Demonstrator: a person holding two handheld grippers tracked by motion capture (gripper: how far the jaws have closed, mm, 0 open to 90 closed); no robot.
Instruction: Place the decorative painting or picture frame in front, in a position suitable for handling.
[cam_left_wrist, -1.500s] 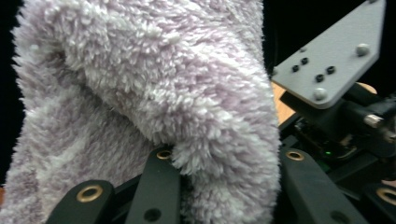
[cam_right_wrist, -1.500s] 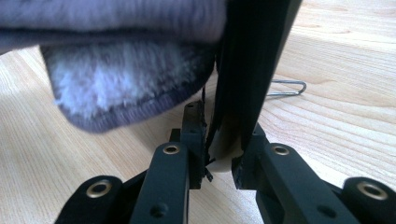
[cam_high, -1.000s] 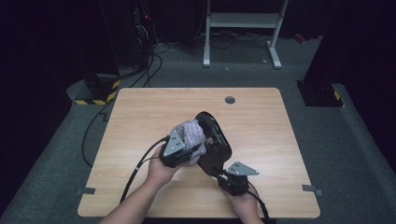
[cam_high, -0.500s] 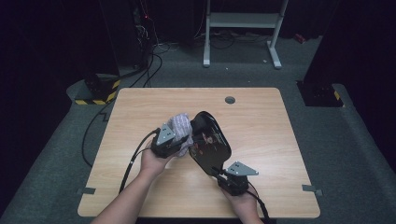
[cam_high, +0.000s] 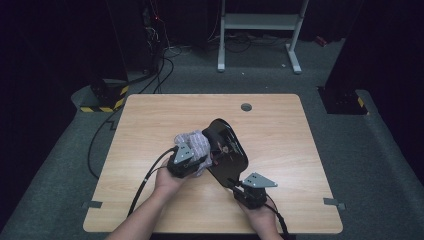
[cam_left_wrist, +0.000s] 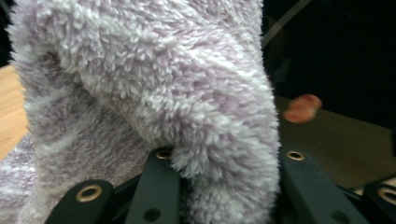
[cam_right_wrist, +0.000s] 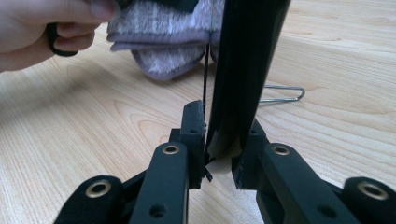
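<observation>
Your right gripper (cam_right_wrist: 219, 140) is clamping its 2 jaws on the near edge of the black plastic tray (cam_high: 227, 150), holding it tilted up off the wooden table (cam_high: 280, 125). Just beyond those jaws, along the tray's left face, your left gripper (cam_high: 192, 162) is squeezing the fluffy lilac cloth (cam_left_wrist: 154, 88), its jaws pinched into the pile and the cloth pressing against the tray. A thin wire loop (cam_right_wrist: 280, 95) is lying flat on the table to the right of the tray, past your right gripper.
</observation>
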